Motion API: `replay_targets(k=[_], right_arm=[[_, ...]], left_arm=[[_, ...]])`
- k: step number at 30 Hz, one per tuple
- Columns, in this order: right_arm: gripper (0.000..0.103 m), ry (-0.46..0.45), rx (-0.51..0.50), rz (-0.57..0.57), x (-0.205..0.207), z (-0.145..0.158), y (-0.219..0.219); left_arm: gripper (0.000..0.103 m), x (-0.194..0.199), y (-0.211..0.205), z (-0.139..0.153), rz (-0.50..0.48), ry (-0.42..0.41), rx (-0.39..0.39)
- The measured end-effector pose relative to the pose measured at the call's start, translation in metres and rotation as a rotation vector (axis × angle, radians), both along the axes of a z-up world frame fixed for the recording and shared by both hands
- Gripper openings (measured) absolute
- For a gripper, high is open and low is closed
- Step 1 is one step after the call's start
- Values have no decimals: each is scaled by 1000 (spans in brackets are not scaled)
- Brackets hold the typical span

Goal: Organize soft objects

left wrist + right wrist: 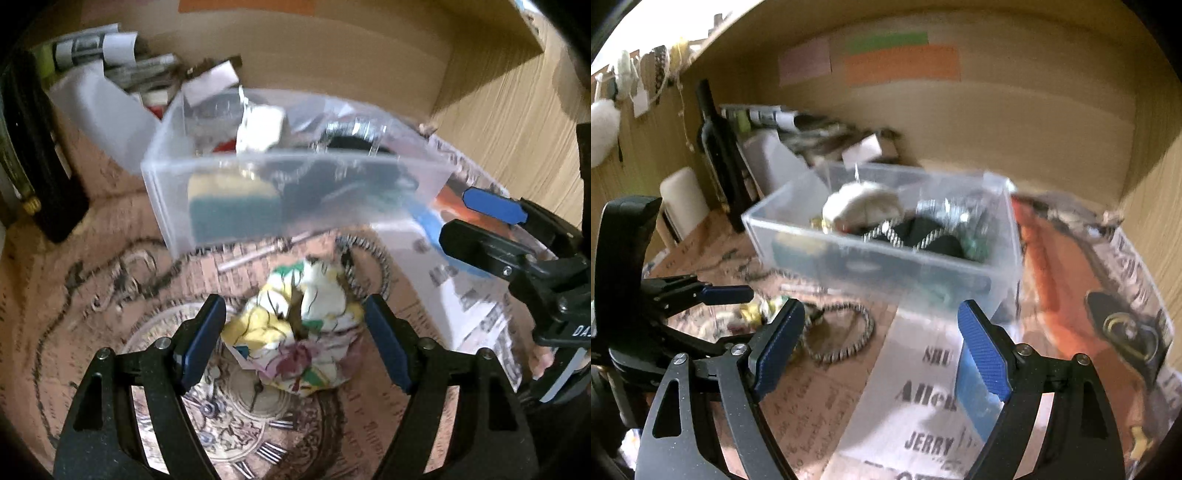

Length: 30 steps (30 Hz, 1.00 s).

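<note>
Crumpled cloth (299,332) on worktop (74,295), just in front of clear bin (295,173), between left gripper (295,339) jaws.

Left jaws wide apart, flanking cloth, gripping nothing. Right gripper (882,347) jaws likewise wide apart and empty, over printed paper (916,398) beside bin. Risk: closing on one loose fold only, letting cloth sag and catch on bin's near wall; braided cord (846,332) nearby could snag. Bin already holding sponge (232,206) and dark items, poorly resolved through blurred wall. Contact between pads and cloth not determinable. Clutter behind bin indistinct.
</note>
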State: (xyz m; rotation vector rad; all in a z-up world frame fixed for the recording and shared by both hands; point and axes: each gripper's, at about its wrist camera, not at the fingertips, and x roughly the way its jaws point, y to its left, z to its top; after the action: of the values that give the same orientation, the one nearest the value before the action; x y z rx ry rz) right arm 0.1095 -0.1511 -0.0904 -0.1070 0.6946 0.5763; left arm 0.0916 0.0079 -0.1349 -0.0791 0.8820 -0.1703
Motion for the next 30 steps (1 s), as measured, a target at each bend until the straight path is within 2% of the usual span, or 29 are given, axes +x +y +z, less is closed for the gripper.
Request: replay_targets(k=[2,5,7,10,13,14,17,18,20,22,25,30], right_arm=[[83,26,-3,11,1,-6,2],[83,55,-14,32,2,-12,10],[83,74,-29,56,4,-17,20],[83,99,-62,92,8,-24,36],[82,118,-102,132,9,-32,53],[79,121,-118,140,10,-34,57],[54,140,-163,168,11,-44,67],[52,133,-168,167,11,-47,68],[36,130,-161,163,12,-46,66],[30,139,-143,164,13,-45,62],[10,147,-126,164,12,-44,57],[10,119,-92,159,6,-34,49]], left_arm=[[71,-1,1,-6,4,4,-6],[56,-9,5,-8,19,-22,5],[41,-13,12,-7,26,-23,-12],[33,-16,23,-7,46,-25,-30],[29,-20,32,-7,67,-32,-39],[29,-21,34,-7,72,-36,-41],[27,-24,36,-3,80,-50,-39],[27,-26,36,0,80,-60,-39],[26,-29,36,4,77,-75,-41],[26,-30,34,10,75,-89,-44],[26,-37,32,20,66,-116,-50],[26,-43,27,37,56,-169,-52]])
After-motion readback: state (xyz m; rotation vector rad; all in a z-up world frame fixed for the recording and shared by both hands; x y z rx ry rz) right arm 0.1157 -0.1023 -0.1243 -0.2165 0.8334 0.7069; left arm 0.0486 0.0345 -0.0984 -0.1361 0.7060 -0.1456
